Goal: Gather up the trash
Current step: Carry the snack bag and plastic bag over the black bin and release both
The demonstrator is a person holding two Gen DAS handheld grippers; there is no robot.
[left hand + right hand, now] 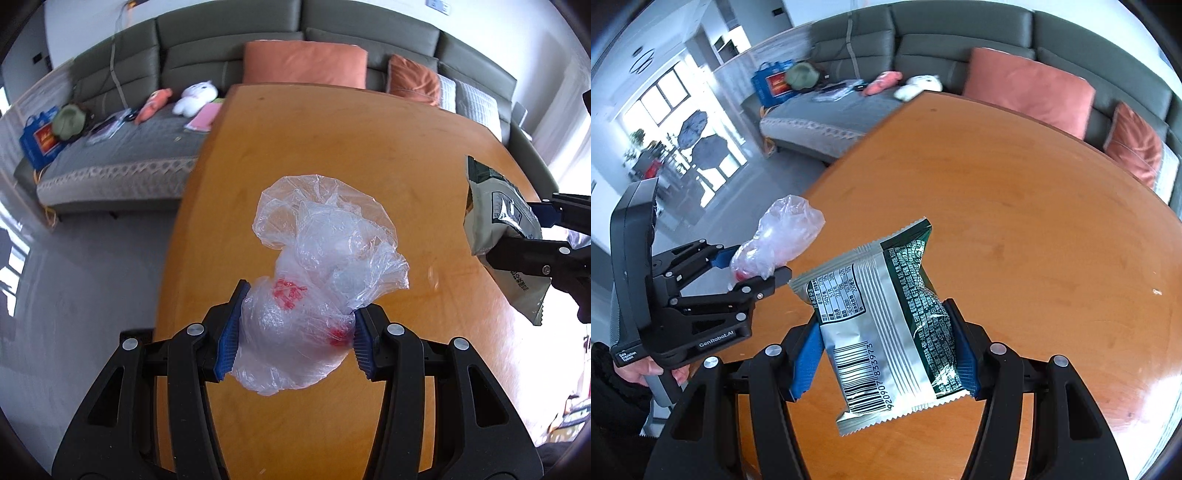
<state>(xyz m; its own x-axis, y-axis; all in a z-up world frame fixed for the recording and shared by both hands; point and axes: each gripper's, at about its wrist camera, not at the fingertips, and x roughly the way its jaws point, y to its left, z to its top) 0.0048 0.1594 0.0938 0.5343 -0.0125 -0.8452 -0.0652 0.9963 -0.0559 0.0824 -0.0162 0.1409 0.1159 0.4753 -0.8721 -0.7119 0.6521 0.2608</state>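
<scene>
The left hand-held gripper is clamped on a clear bag above the bench. The right hand-held gripper pinches a wrapper.

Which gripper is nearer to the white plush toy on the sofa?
Left, probably. The left gripper, shut on the plastic bag, hangs over the table side nearest the white plush toy; the right gripper, shut on the snack wrapper, is farther across.

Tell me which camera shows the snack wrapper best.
The right wrist view: the snack wrapper fills the center, barcode and print readable, clamped in the right gripper. The left wrist view catches only its side at the frame edge.
</scene>
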